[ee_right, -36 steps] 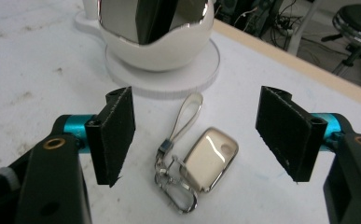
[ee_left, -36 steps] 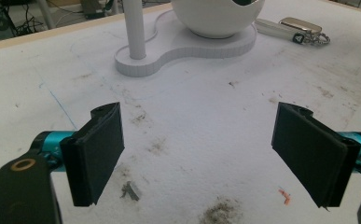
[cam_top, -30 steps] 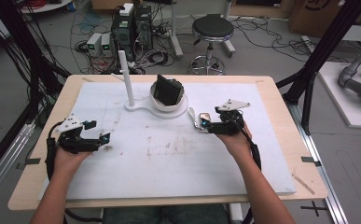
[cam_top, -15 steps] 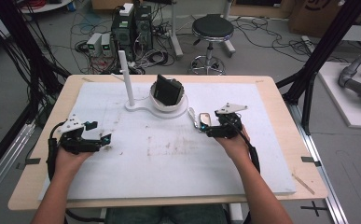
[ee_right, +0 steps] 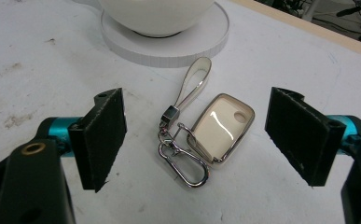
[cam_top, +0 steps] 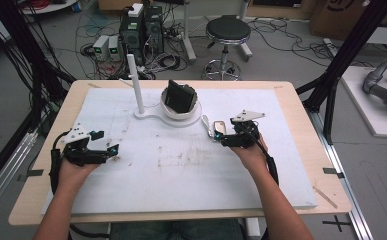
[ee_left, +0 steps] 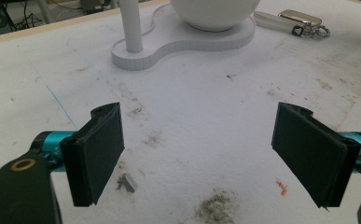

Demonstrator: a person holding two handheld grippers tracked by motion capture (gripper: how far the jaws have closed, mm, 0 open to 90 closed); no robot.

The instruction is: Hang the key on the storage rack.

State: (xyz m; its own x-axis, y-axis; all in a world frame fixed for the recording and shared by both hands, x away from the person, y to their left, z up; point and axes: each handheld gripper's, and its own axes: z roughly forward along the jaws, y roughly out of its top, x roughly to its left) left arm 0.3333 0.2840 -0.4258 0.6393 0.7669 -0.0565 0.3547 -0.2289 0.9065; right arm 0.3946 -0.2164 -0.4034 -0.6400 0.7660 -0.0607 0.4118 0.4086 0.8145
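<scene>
Right gripper view, key fob (ee_right: 222,126) between wide-apart jaws, untouched

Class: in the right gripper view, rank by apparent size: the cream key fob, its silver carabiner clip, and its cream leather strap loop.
1. Cream key fob, clearly largest.
2. Cream leather strap loop and silver carabiner clip: similar in length, too close to rank; the clip lies nearer the camera.

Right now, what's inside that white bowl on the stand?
A dark, boxy object sits tilted in the white bowl, sticking out above its rim. Its lower part and the bowl's bottom are hidden, so anything beneath it can't be seen.
</scene>
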